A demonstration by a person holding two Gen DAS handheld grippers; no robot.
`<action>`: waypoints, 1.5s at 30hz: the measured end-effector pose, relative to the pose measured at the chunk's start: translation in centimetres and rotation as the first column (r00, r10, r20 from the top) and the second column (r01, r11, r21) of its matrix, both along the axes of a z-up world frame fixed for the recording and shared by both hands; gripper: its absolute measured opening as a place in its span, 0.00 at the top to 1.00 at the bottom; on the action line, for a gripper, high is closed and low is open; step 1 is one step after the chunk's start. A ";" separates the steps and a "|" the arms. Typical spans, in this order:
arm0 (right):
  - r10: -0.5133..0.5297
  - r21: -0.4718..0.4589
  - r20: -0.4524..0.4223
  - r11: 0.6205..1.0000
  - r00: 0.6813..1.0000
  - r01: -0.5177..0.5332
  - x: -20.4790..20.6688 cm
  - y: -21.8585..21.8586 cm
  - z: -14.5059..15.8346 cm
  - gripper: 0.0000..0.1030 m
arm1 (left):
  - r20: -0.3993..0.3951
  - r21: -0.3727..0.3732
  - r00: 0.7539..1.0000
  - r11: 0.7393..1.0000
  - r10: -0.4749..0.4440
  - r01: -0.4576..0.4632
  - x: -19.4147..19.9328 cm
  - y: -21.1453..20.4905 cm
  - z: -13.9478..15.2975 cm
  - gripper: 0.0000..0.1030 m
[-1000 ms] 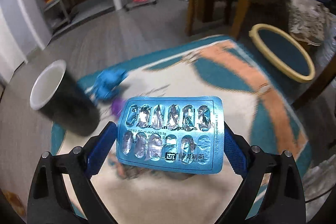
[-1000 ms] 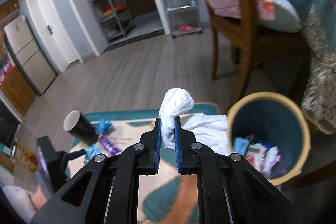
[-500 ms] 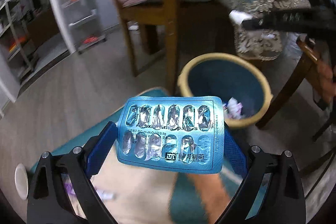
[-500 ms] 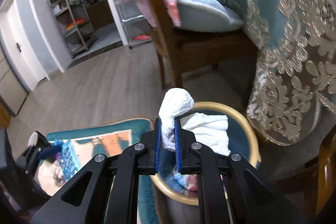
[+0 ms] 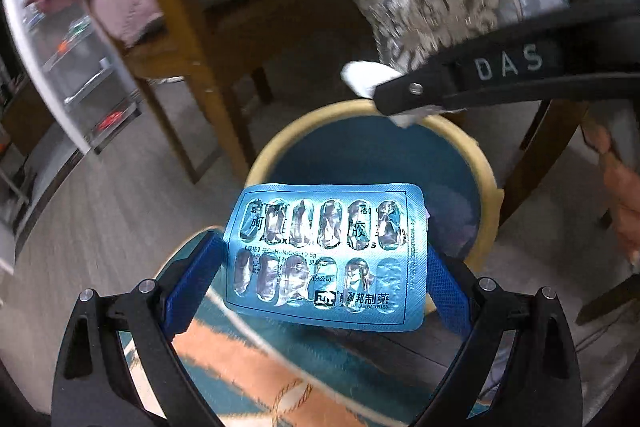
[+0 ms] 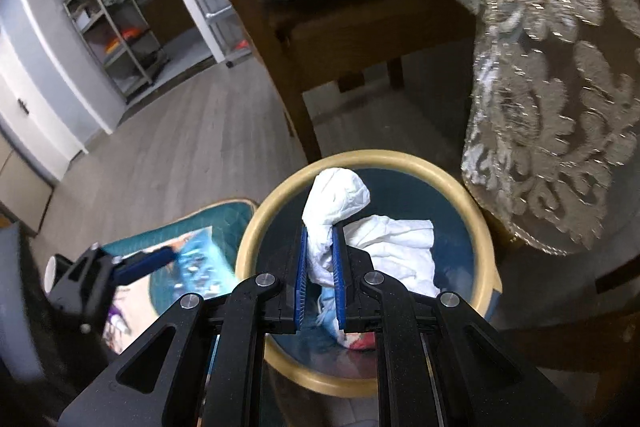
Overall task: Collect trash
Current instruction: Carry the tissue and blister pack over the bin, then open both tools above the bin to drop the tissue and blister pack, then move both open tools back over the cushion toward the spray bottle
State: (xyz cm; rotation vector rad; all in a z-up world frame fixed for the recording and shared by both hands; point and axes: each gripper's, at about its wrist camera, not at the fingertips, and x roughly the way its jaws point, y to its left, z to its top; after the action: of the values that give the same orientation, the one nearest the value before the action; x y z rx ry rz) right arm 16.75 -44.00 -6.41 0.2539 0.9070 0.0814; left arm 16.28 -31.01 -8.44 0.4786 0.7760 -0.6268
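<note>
My left gripper (image 5: 324, 255) is shut on a blue blister pack (image 5: 324, 251), held flat across its blue pads just in front of the bin (image 5: 276, 151). My right gripper (image 6: 320, 247) is shut on a crumpled white tissue (image 6: 340, 195) and holds it over the open bin (image 6: 256, 223), a round blue bin with a cream rim that has trash inside. The right gripper (image 5: 384, 95) with the tissue (image 5: 360, 75) also shows in the left wrist view, above the bin's far rim. The left gripper (image 6: 192, 259) shows in the right wrist view, left of the bin.
A wooden chair (image 6: 280, 27) with a cushion stands right behind the bin. A lace-edged cloth (image 6: 540, 107) hangs at the right. A patterned teal and orange rug (image 5: 248, 367) lies under the left gripper. A black cup (image 6: 52, 267) shows at far left.
Both grippers have moved toward the bin with their loads. The right gripper now hangs over the bin's opening; the left has come close to its near rim.
</note>
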 end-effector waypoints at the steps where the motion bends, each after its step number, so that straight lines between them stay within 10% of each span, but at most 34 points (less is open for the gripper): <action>1: 0.005 0.000 -0.001 1.000 1.000 -0.005 0.2 0.1 -0.1 0.87 | -0.002 0.006 1.000 1.000 -0.003 0.003 0.2 -0.4 -0.3 0.09; 28: -0.055 0.054 0.016 0.997 0.998 0.054 -0.3 -0.4 0.9 0.55 | -0.044 -0.095 0.994 0.990 0.101 -0.105 2.9 2.7 -0.1 0.06; 35: -0.023 0.044 0.078 0.999 0.997 0.020 -0.9 2.3 3.3 0.13 | -0.031 -0.111 0.989 0.982 0.147 -0.150 0.1 7.3 3.1 0.06; 45: 0.124 -0.031 0.131 0.992 0.984 -0.121 -1.3 11.1 5.9 0.08 | 0.010 -0.058 0.957 0.956 0.288 -0.287 -5.8 19.4 7.6 0.06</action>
State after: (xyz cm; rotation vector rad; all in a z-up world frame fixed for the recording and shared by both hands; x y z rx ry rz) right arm 15.41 -32.85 -0.55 0.1694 0.7905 0.1999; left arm 10.47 -11.64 -0.81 0.3111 0.7910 -0.3707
